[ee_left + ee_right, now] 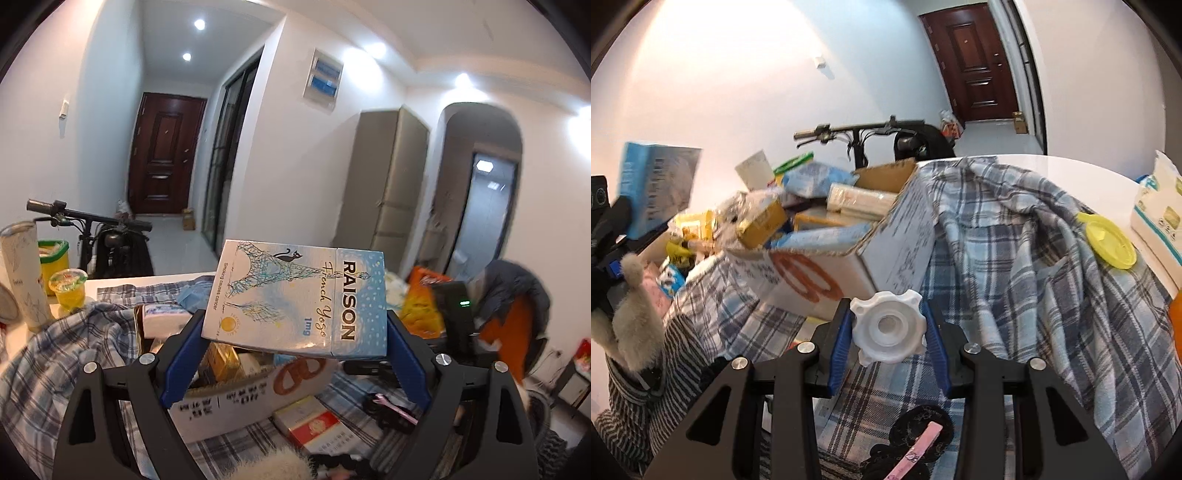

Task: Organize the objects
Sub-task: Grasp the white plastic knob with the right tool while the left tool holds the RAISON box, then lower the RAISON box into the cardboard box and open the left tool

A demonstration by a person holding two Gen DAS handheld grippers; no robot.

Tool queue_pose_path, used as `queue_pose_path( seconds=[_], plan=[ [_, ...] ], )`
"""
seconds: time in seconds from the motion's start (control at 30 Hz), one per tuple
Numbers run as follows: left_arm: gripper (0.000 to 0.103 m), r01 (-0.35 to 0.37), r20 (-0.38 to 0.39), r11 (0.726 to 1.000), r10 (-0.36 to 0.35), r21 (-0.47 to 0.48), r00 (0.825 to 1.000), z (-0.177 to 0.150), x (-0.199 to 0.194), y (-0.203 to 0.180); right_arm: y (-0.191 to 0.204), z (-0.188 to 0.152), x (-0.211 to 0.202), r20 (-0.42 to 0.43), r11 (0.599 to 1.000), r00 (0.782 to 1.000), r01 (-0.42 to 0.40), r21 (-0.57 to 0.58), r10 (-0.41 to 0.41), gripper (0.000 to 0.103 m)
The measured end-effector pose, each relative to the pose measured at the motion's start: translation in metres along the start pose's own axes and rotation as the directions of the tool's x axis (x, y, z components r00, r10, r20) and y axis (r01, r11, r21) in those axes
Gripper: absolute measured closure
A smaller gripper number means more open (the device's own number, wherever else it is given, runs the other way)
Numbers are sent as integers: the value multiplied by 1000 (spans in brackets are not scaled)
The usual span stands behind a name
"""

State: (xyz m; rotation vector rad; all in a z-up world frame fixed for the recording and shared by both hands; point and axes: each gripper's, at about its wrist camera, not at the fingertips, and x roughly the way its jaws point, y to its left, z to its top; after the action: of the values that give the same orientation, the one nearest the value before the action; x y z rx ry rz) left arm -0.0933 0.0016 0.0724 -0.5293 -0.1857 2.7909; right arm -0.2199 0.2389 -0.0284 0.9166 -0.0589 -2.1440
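My left gripper (295, 325) is shut on a light-blue cigarette pack (295, 295) printed with a tower drawing, held sideways in the air above a white cardboard box (236, 402). That same pack (659, 184) shows at the far left of the right wrist view. My right gripper (888, 328) is shut on a white plastic knob (886, 328) with a lobed rim, just in front of the cardboard box (886, 243), which is stuffed with packets and cartons.
A plaid shirt (1015, 258) drapes over the table around the box, with a yellow lid (1110, 243) on it. A red-and-white cigarette pack (314, 424) and a pink hair clip (916, 450) lie near me. A tumbler (22, 273), jelly cup (68, 288) and scooter (107, 236) stand at the left.
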Motion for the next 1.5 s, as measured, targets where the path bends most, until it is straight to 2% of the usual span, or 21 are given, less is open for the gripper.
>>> queue_pose_path(
  seconds=[0.1, 0.2, 0.27, 0.3, 0.37, 0.53, 0.7, 0.73, 0.87, 0.97, 1.03, 1.13, 1.3, 1.37, 1.4, 1.43, 1.47, 1.5],
  plan=[
    [12, -85, -82, 995, 88, 46, 993, 12, 35, -15, -5, 2, -6, 27, 1000, 1000, 3, 24, -4, 66],
    [12, -171, -188, 984, 177, 47, 966, 18, 78, -28, -9, 4, -9, 44, 999, 999, 8, 42, -10, 66],
    [12, -239, -304, 971, 232, 15, 924, 16, 109, -30, -11, 4, -11, 52, 999, 999, 6, 51, -9, 66],
    [12, -273, -364, 962, 254, -1, 896, 14, 123, -30, -12, 5, -11, 56, 998, 998, 8, 55, -12, 66],
    [12, -311, -422, 950, 277, -12, 863, 11, 141, -34, -14, 5, -12, 60, 998, 998, 12, 62, -16, 66],
    [12, -375, -424, 923, 374, 84, 825, 6, 156, -50, -16, 7, -14, 69, 997, 997, 11, 71, -16, 66],
    [7, -429, -422, 900, 417, 72, 805, 6, 162, -39, -16, 7, -14, 73, 997, 997, 16, 72, -21, 66],
    [1, -433, -419, 899, 420, 70, 805, 7, 161, -39, -16, 7, -15, 78, 997, 997, 17, 75, -23, 66],
    [0, -365, -360, 930, 326, -46, 874, 15, 142, -30, -18, 6, -17, 84, 997, 996, 19, 80, -26, 66],
    [0, -302, -326, 947, 252, -110, 911, 26, 127, -27, -17, 5, -17, 84, 997, 996, 22, 78, -28, 66],
    [0, -265, -280, 958, 226, -108, 933, 34, 108, -27, -18, 5, -18, 90, 997, 995, 23, 79, -30, 66],
    [0, -256, -157, 964, 242, -75, 957, 40, 63, -22, -17, 5, -23, 111, 997, 993, 20, 78, -28, 66],
    [0, -285, 1, 958, 285, 29, 959, 11, -4, 1, -13, 6, -29, 155, 999, 988, 19, 51, -27, 66],
    [0, -330, 66, 943, 326, 52, 943, -12, -17, 17, -9, 6, -34, 180, 999, 983, 24, 35, -30, 66],
    [0, -360, 89, 933, 356, 32, 930, -23, -21, 29, -7, 6, -36, 197, 999, 980, 26, 25, -30, 66],
    [0, -400, 41, 917, 399, -3, 916, -26, -17, 42, -4, 7, -40, 216, 999, 976, 29, 13, -31, 66],
    [0, -412, -31, 910, 410, -50, 911, -22, -11, 55, -1, 8, -42, 235, 1000, 972, 27, 1, -27, 66],
    [0, -381, -38, 920, 379, -89, 925, -20, -10, 62, 3, 9, -45, 254, 1000, 967, 23, -11, -19, 66]
  ],
)
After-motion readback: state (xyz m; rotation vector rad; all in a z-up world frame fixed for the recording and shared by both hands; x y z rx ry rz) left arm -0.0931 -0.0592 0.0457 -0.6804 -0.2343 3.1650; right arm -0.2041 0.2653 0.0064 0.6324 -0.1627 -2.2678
